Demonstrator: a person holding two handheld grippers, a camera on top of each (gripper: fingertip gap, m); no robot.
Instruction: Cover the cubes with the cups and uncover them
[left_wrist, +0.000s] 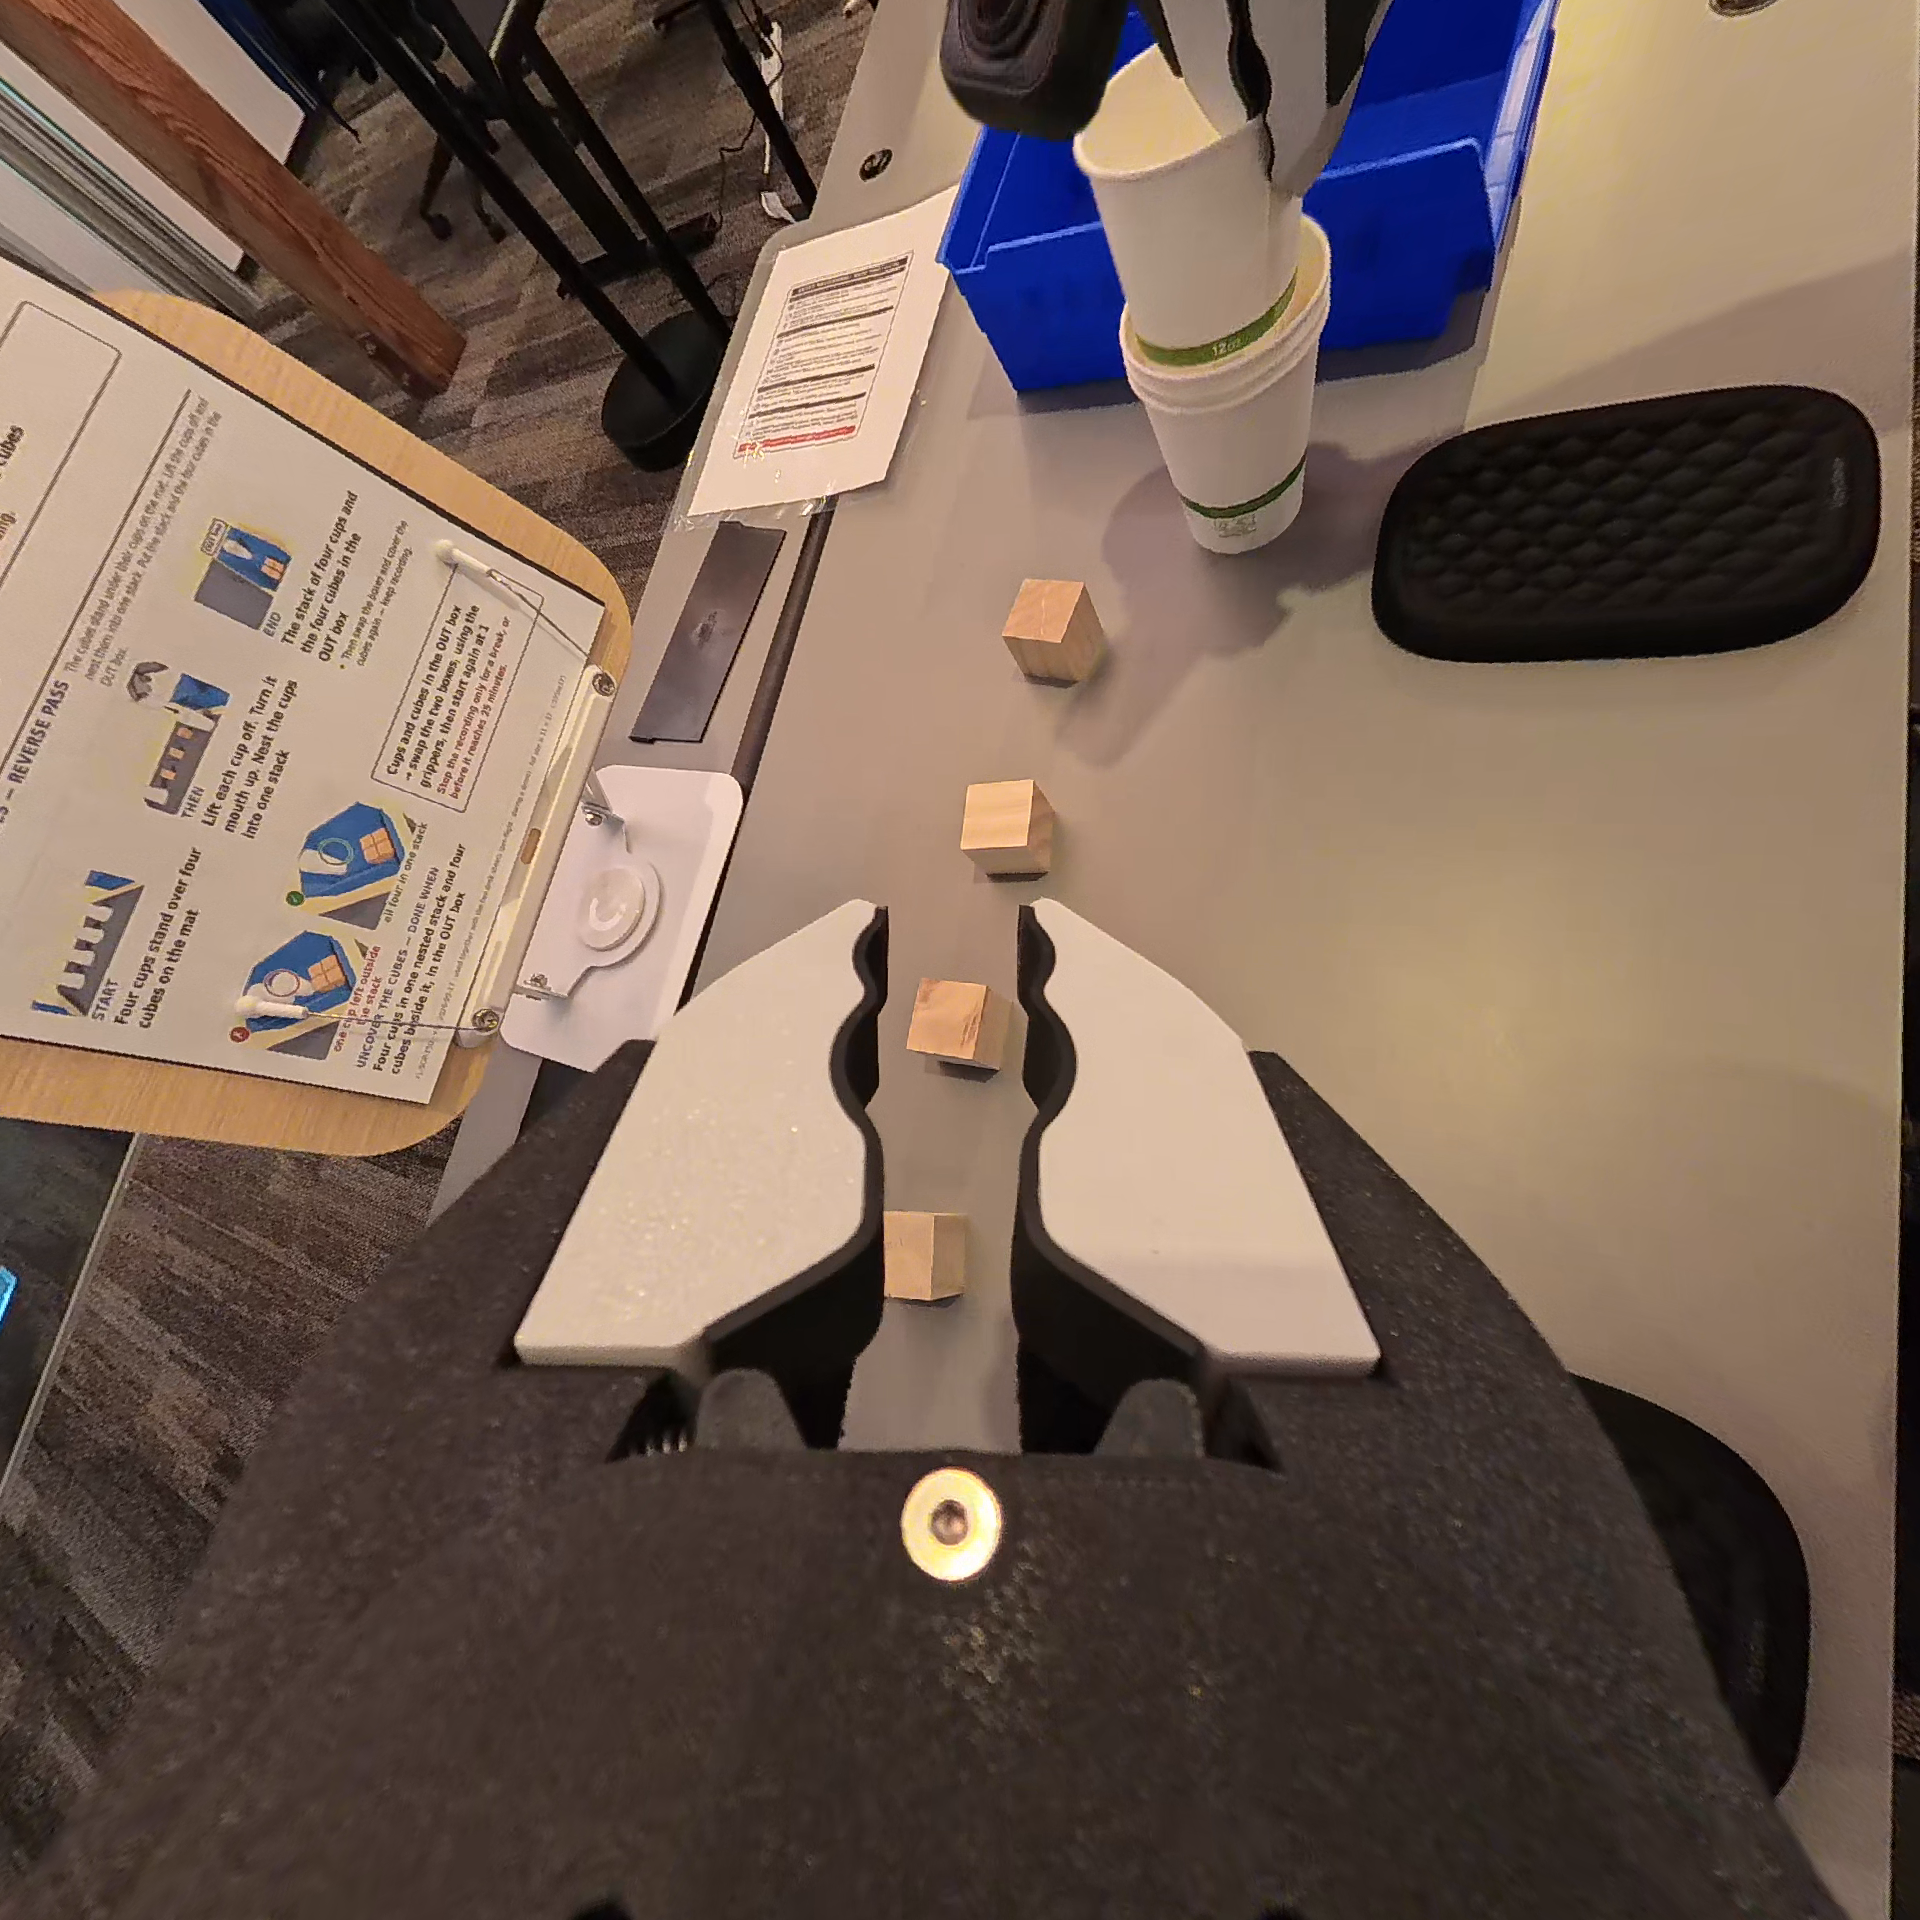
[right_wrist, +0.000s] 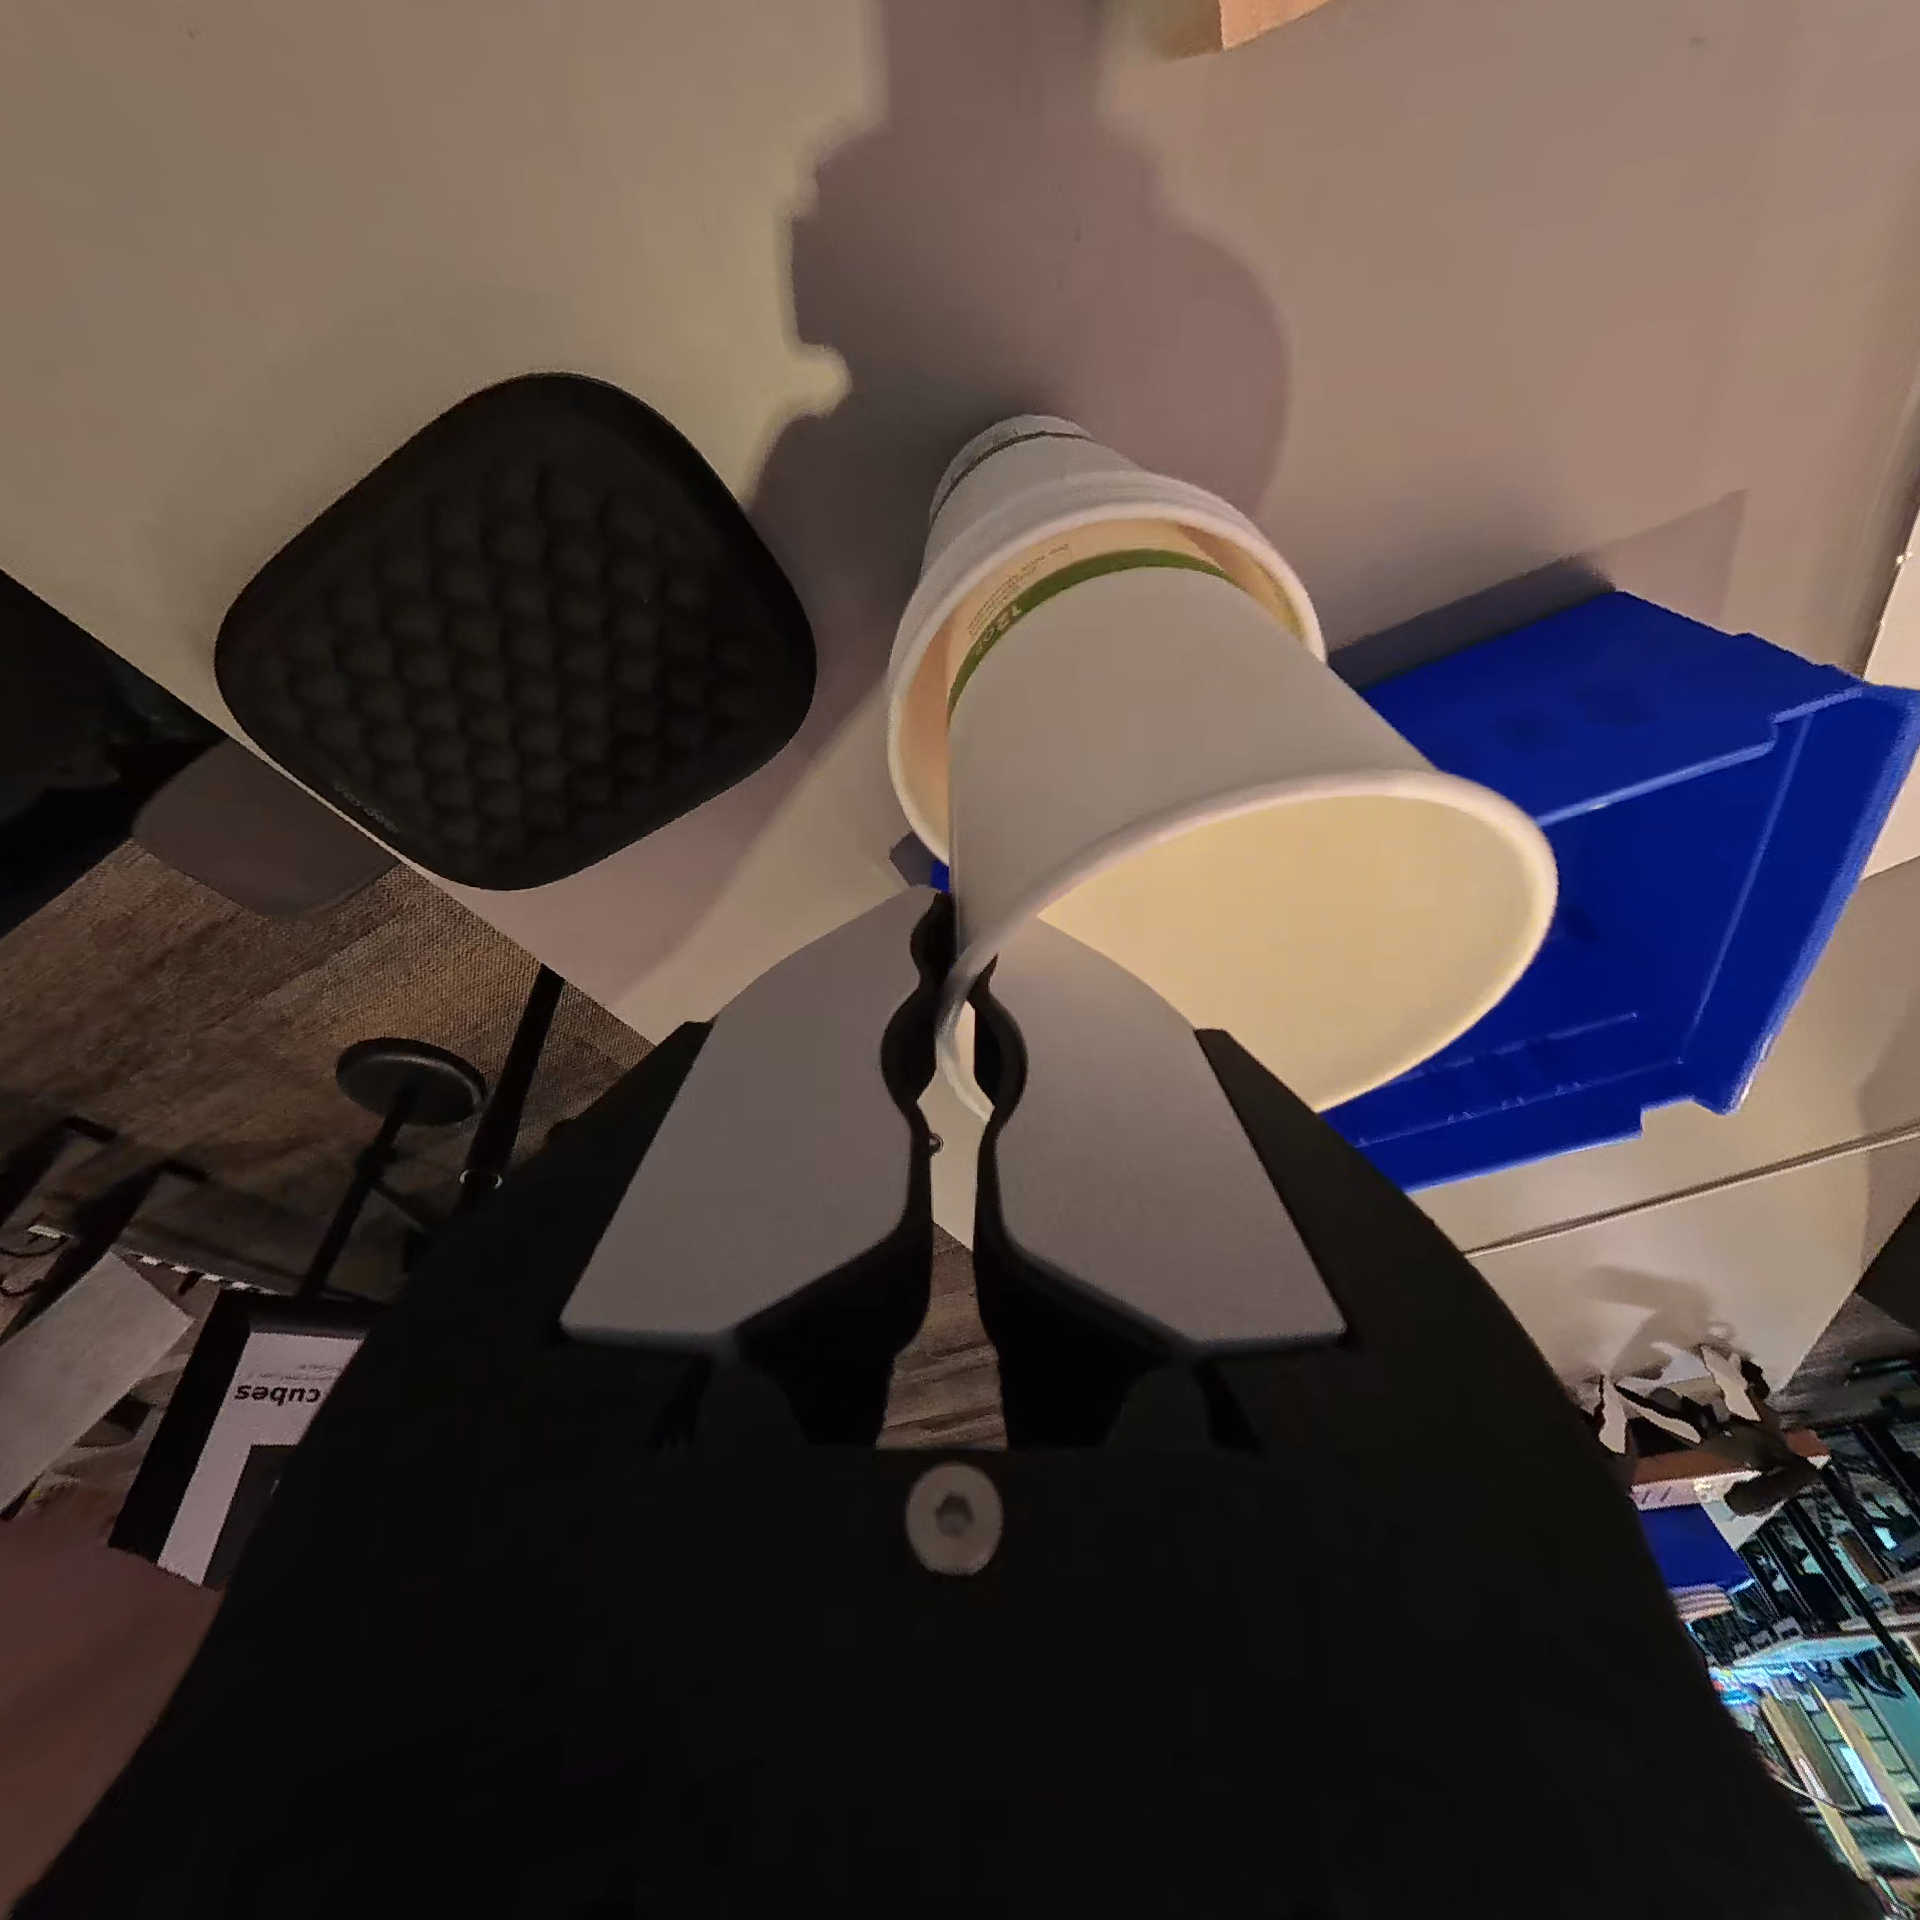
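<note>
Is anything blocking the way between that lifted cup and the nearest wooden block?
Nothing visible does. The top cup, pinched by the right tool, is still partly inside the stack; bare table separates it from the nearest cube.

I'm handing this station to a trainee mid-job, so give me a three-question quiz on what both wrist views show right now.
1. How many wooden cubes stand uncovered in a row on the grey table?
2. True or false: the right gripper pinches the rim of the top cup, which sits tilted in the cup stack.
3. The left gripper is: A) shut on a cube, B) open and holding nothing, C) holding a cup.

Key
1. Four.
2. True; its jaws close on the rim.
3. B; its jaws stand apart, with cubes visible on the table between them.
</note>
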